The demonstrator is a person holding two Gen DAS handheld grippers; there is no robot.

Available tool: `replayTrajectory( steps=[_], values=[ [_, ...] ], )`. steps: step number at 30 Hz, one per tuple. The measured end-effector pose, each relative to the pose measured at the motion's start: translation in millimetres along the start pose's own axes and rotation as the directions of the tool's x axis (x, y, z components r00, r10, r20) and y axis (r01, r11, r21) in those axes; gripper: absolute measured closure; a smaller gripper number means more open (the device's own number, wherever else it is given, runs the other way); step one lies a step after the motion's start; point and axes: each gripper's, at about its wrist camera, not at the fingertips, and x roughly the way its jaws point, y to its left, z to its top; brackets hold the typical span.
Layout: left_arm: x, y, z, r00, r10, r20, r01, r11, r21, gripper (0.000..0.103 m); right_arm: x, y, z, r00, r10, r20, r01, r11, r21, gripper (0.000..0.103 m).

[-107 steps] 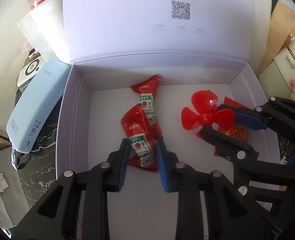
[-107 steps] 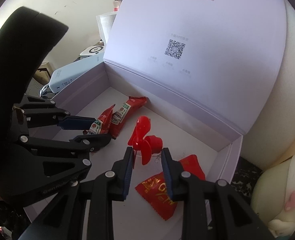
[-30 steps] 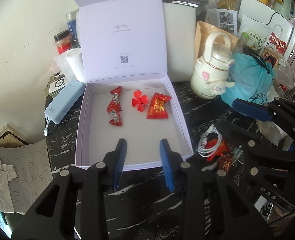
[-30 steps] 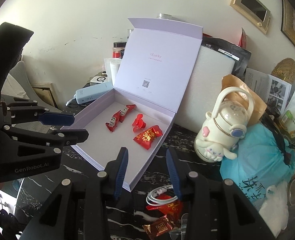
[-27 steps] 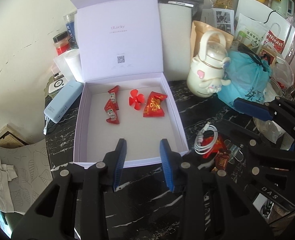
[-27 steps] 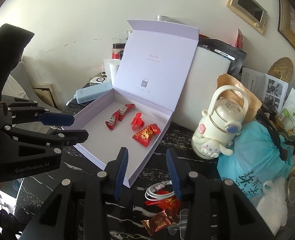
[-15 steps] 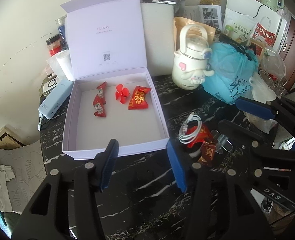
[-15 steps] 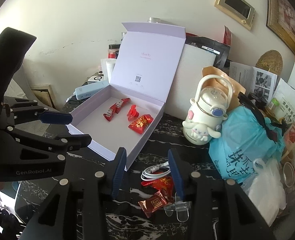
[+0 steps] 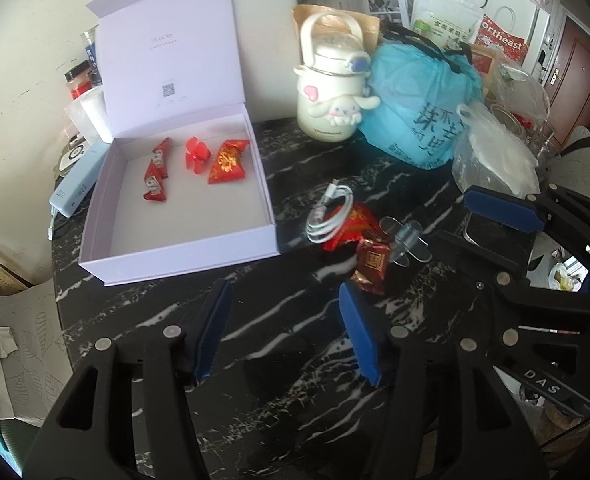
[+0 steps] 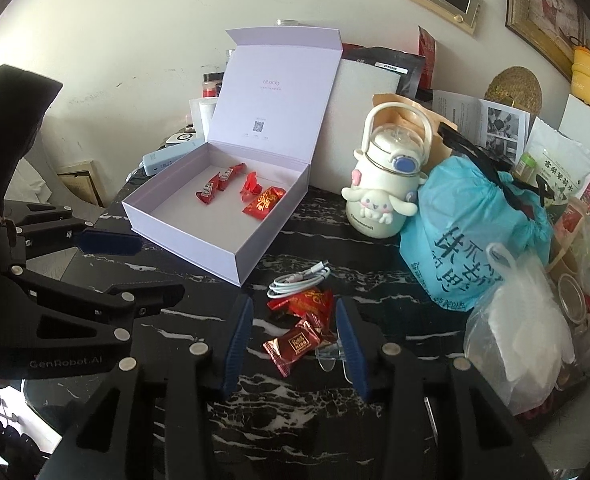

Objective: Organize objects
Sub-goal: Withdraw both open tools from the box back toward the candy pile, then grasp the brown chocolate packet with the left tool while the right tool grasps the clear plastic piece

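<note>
Between right tool (image 10: 295,338) tips, chocolate packet (image 10: 293,345)

Open box (image 9: 183,240) on table (image 9: 279,344), left side, lid upright at rear. In box, toward back: two sachets (image 9: 155,176) at left, touching end to end; small fan (image 9: 196,155) in middle; candy packet (image 9: 227,157) at right, just beside fan. Power bank (image 9: 79,178) outside box, against its left wall. Right of box, on table: coiled cable (image 9: 330,216), resting partly on a wrapped candy (image 9: 355,222); chocolate square (image 9: 373,266) in front of that; clear plastic clip (image 9: 405,238) just right of choc. Behind these: bottle (image 9: 331,84), w/ tied bag (image 9: 419,112) to its right, touching. Plastic bag (image 9: 495,156) in front of tied bag, far right.
</note>
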Motion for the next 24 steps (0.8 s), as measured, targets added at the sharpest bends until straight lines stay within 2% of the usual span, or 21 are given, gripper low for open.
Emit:
replayTrajectory(
  steps=[11, 24],
  values=[
    [29, -36, -18, 0.997, -0.07, -0.043, 0.072, 0.997, 0.038, 0.049, 9, -23, -45, 0.998, -0.009, -0.062, 0.013, 0.998, 0.064, 0.059],
    [76, -54, -14, 0.981, -0.156, -0.116, 0.16, 0.987, 0.021, 0.049, 43, -55, -72, 0.992, 0.0, -0.127, 0.016, 0.992, 0.127, 0.059]
  ],
)
